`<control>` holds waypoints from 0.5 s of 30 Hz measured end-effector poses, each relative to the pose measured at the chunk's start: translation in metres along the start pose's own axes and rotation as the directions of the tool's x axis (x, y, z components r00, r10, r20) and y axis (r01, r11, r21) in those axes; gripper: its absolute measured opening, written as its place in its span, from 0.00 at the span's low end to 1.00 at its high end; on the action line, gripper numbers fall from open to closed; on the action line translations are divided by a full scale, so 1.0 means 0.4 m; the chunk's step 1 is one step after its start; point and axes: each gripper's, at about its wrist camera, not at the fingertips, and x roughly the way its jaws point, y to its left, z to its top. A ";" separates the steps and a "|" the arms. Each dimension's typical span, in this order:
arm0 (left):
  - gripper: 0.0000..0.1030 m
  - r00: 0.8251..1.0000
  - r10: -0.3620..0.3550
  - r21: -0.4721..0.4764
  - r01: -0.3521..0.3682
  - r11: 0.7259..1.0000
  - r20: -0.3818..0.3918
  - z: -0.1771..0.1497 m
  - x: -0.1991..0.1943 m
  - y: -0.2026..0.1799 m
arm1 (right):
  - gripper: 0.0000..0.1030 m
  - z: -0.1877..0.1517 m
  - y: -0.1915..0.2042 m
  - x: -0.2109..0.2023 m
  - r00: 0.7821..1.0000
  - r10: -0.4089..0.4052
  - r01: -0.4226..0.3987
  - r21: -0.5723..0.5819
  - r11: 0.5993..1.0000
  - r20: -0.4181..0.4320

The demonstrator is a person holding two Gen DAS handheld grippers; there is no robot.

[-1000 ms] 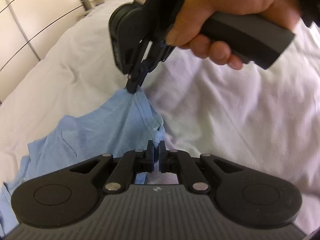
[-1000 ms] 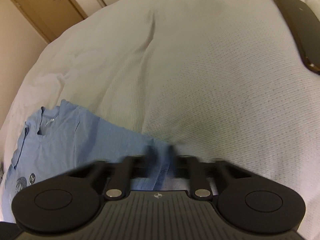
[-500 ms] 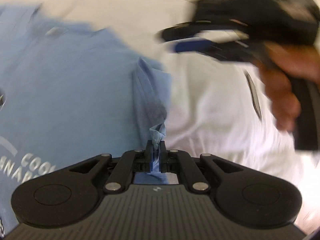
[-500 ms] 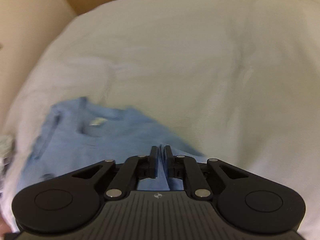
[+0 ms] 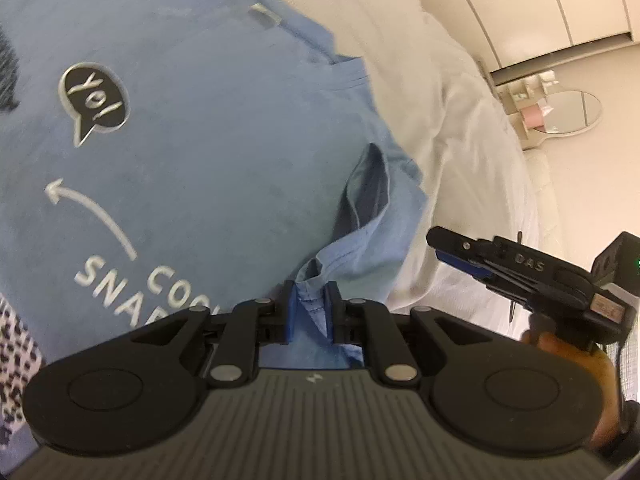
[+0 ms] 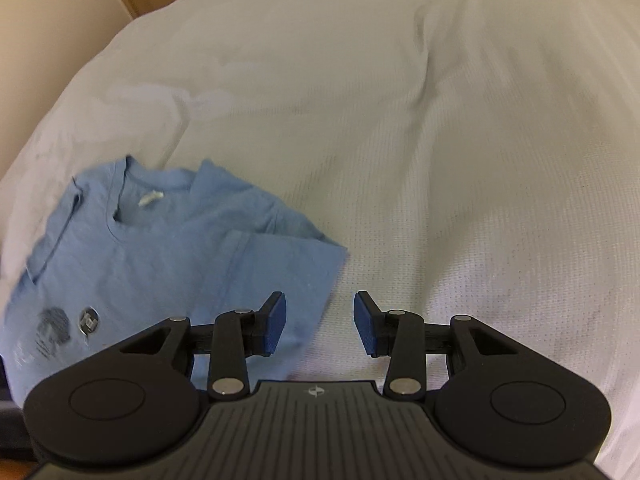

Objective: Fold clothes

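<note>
White bed [image 6: 400, 120], left gripper [image 5: 311, 306] opening, T-shirt [image 5: 200, 140] hem between, right gripper [image 6: 320, 322] opening, empty.

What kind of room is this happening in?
Most likely a bedroom: the blue T-shirt lies on a bed's white cover, with pale wardrobe-style doors behind and a small round mirror standing on the floor.

The bed [image 6: 440, 140] is covered by a white, finely textured quilt, creased and rumpled in places. A light blue T-shirt [image 6: 168, 248] with printed lettering lies directly on it near one edge, spread mostly flat, one sleeve folded inward.
</note>
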 end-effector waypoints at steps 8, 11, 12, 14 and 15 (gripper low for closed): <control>0.10 0.994 0.101 0.264 -0.087 0.961 -0.038 -0.001 0.015 -0.072 | 0.39 0.009 -0.017 0.101 0.999 0.028 -0.026 0.054 0.998 -0.035; 0.10 0.990 0.143 0.457 -0.123 0.881 -0.010 -0.011 0.002 -0.120 | 0.29 0.012 -0.026 0.110 1.000 -0.028 0.029 0.064 0.998 -0.005; 0.10 0.989 0.146 0.509 -0.129 0.851 0.007 -0.015 -0.007 -0.133 | 0.30 0.009 -0.034 0.099 1.000 -0.030 0.030 0.071 0.997 0.003; 0.10 0.989 0.144 0.586 -0.135 0.799 0.032 -0.019 -0.019 -0.154 | 0.30 0.003 -0.049 0.077 0.999 -0.035 0.033 0.086 0.996 0.018; 0.10 0.990 0.139 0.607 -0.133 0.783 0.037 -0.017 -0.022 -0.160 | 0.30 0.000 -0.056 0.066 0.999 -0.037 0.034 0.093 0.995 0.026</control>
